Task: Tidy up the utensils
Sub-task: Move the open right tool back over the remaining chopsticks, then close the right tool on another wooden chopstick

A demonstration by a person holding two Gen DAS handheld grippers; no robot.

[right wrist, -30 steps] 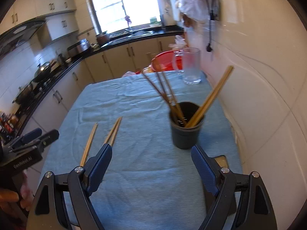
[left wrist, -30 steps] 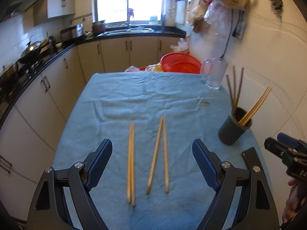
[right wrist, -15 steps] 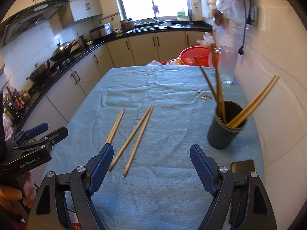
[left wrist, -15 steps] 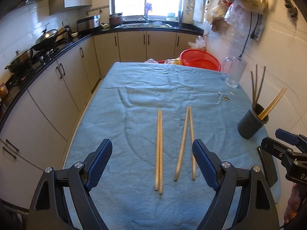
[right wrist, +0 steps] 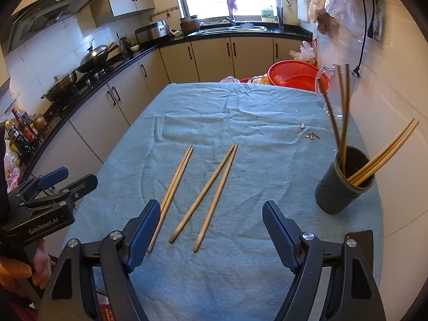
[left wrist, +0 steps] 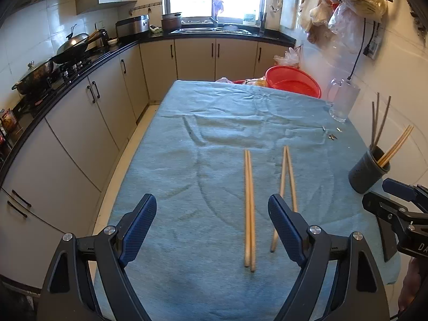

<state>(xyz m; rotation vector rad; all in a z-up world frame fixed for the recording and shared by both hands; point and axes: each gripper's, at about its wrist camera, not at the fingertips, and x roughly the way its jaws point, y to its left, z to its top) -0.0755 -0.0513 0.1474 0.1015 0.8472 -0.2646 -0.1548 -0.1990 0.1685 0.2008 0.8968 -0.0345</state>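
Observation:
Two pairs of light wooden chopsticks lie on the blue-clothed table [left wrist: 187, 160]: a closed pair [left wrist: 249, 208] [right wrist: 176, 184] and a V-shaped pair [left wrist: 287, 187] [right wrist: 211, 195]. A dark grey holder cup [left wrist: 367, 172] [right wrist: 342, 184] stands at the right edge with several chopsticks in it. My left gripper [left wrist: 211, 230] is open and empty, above the table's near end, left of the closed pair. My right gripper [right wrist: 207, 232] is open and empty, over the near ends of the V pair.
A glass mug [left wrist: 343, 101] and a red basket [left wrist: 294, 80] stand at the table's far right. Small metal bits [right wrist: 311, 135] lie on the cloth. A dark phone-like slab [left wrist: 386, 238] lies by the near right edge. Kitchen counters [left wrist: 80, 61] run along the left.
Both grippers have pulled back and shifted left. The chopsticks now sit further right in the left view; the holder cup has slid to the right in the right view. Nothing was grasped.

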